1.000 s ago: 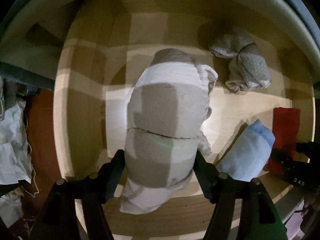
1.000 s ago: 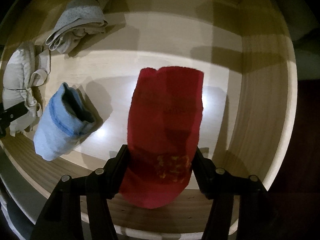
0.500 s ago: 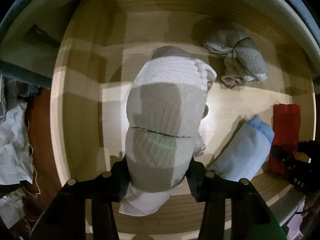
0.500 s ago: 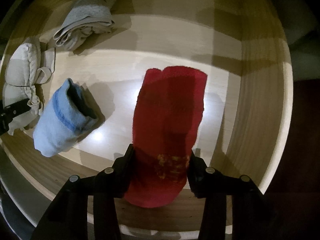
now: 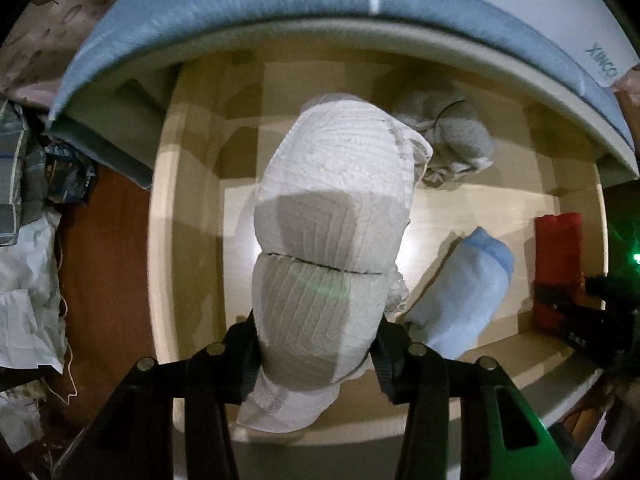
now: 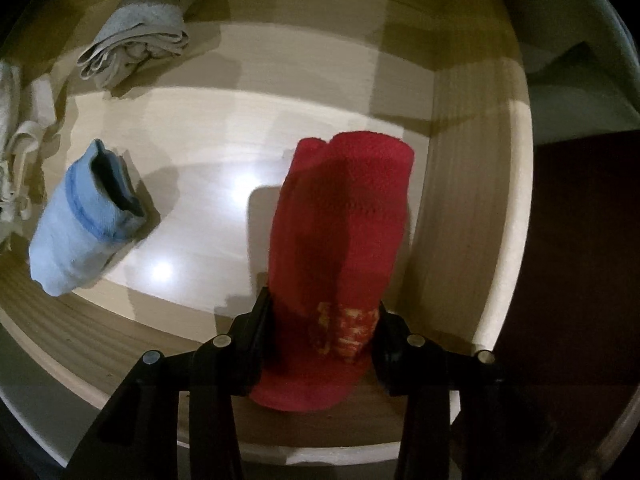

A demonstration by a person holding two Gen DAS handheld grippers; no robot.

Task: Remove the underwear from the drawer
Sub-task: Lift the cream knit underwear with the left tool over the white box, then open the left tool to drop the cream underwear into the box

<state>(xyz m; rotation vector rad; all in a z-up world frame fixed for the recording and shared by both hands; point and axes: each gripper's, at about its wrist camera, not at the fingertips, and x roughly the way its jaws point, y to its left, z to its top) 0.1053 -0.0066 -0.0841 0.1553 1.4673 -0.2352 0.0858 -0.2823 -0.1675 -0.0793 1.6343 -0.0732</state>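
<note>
We have the white bundle (image 5: 328, 240) pinched between the jaws of the left gripper (image 5: 316, 354), and compared with a second ago it looms larger and the blue-edged bed (image 5: 240, 12) above the drawer (image 5: 160, 208) now fills the top of the left view, so we read this bundle as lifted off the drawer floor, though the blur makes it hard to swear its far end is clear. A second ago those jaws stood wide around it; now they press its sides.

At the right, the red bundle (image 6: 340, 240) sits between the jaws of the right gripper (image 6: 322, 338), which are closing at this moment and already touch both its flanks. It looks to rest on the floor yet, near the drawer's right wall at three o'clock.

Left behind are the blue bundle (image 6: 84, 224) at nine o'clock in the right view and the grey bundle (image 6: 136, 44) at eleven o'clock, both well apart from either claw.

So two pieces are in hand and two remain for us to fetch.
</note>
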